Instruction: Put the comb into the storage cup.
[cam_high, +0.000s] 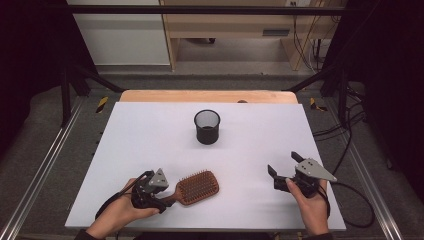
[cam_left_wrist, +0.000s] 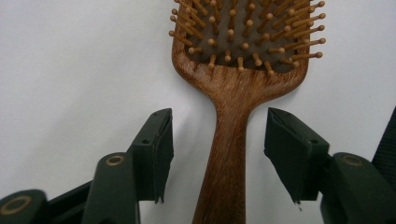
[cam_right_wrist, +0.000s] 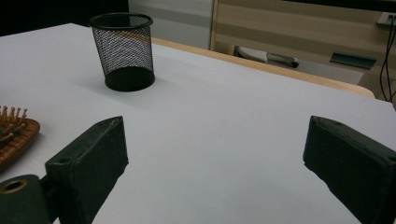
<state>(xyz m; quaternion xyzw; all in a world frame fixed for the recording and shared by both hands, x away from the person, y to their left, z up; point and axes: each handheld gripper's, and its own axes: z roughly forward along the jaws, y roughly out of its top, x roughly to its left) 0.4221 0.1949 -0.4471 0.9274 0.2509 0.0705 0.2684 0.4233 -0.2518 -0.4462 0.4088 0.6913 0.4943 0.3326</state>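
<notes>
A wooden paddle hairbrush (cam_high: 198, 187) lies bristles up near the front of the white table (cam_high: 145, 135), its handle pointing toward my left hand. In the left gripper view the brush handle (cam_left_wrist: 229, 140) runs between the two jaws of my left gripper (cam_left_wrist: 218, 116), with a gap on each side, so the pads do not touch it. In the high view the left gripper (cam_high: 167, 196) sits at the handle end. At the front right, my right gripper (cam_high: 283, 162) is wide open with nothing between its jaws. The right gripper view looks past that gripper (cam_right_wrist: 215, 126) over bare table.
A black wire-mesh cup (cam_high: 207, 126) stands upright at the middle back of the table; the right gripper view has the cup (cam_right_wrist: 122, 50) at upper left and the brush edge (cam_right_wrist: 11, 130) at far left. A wooden strip (cam_high: 210, 96) borders the table's far edge.
</notes>
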